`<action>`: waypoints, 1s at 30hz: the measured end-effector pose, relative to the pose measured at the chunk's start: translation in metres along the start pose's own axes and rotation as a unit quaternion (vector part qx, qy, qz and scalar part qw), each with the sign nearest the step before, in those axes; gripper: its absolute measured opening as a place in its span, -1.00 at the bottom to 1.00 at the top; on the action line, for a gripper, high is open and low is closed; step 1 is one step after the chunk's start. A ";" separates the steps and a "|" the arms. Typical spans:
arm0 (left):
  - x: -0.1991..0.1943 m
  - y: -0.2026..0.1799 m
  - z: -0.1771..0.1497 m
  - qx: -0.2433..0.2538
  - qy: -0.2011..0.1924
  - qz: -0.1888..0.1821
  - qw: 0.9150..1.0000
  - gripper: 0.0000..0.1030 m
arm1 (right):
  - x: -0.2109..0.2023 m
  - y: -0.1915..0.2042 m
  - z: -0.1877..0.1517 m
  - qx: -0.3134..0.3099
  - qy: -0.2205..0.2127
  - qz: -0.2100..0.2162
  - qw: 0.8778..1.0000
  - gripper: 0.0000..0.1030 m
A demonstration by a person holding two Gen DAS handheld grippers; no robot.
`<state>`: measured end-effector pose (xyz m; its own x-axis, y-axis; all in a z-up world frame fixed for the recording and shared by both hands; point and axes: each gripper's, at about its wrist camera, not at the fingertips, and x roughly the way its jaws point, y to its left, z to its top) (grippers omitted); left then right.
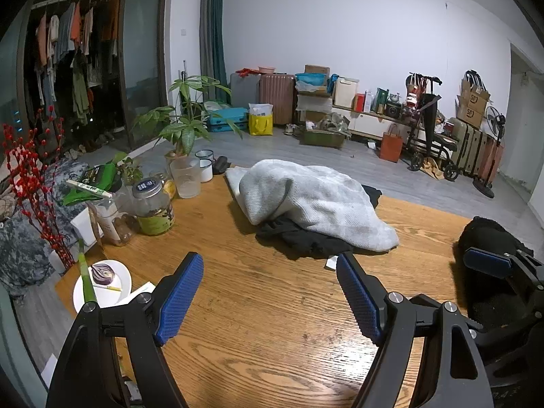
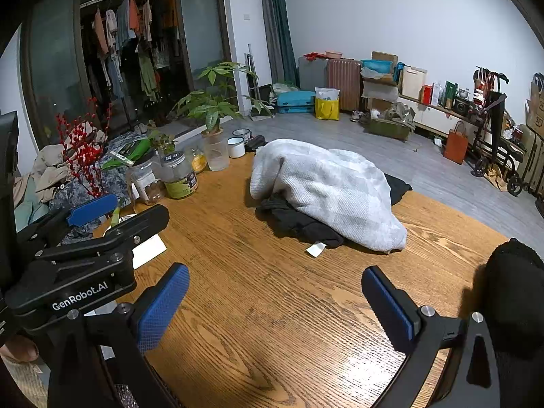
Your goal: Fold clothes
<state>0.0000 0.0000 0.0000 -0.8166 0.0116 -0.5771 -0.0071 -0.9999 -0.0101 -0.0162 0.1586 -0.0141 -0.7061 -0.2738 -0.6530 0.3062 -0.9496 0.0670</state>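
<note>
A crumpled pale grey knit garment (image 1: 316, 200) (image 2: 326, 190) lies on the wooden table (image 1: 255, 309) (image 2: 272, 306), on top of a black garment (image 1: 302, 241) (image 2: 299, 224) with a white label (image 2: 316, 249). A black fluffy garment (image 1: 489, 234) (image 2: 513, 289) sits at the table's right. My left gripper (image 1: 268, 292) hovers open over bare wood, short of the pile. Beside it my right gripper (image 2: 275, 306) is open too, nothing between its blue pads (image 2: 163, 309), close to the fluffy garment.
Jars (image 1: 154, 207), a plastic cup (image 1: 186, 178), enamel mugs (image 1: 205, 166), potted plants (image 1: 185, 125) and red berry branches (image 1: 27, 176) crowd the table's left edge. A plate with half a red onion (image 1: 103, 280) sits near left. Suitcases (image 1: 277, 97) and boxes line the far wall.
</note>
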 end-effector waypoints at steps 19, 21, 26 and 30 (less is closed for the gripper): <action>-0.001 0.000 0.001 -0.002 0.001 -0.001 1.000 0.57 | 0.005 0.001 -0.002 0.000 0.006 0.002 1.000 1.00; 0.000 0.001 0.001 -0.003 0.002 -0.002 1.000 0.57 | 0.006 0.001 -0.002 -0.001 0.006 0.001 1.000 1.00; 0.005 0.004 0.000 -0.005 0.005 -0.002 1.000 0.57 | 0.009 0.003 -0.002 -0.003 0.008 0.000 1.000 1.00; 0.008 0.007 -0.001 -0.008 0.008 -0.003 1.000 0.57 | 0.010 0.005 -0.002 -0.006 0.009 0.001 1.000 1.00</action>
<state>-0.0062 -0.0069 -0.0058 -0.8071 0.0171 -0.5901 -0.0025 -0.9997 -0.0256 -0.0208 0.1512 -0.0216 -0.6937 -0.2721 -0.6669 0.3143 -0.9474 0.0597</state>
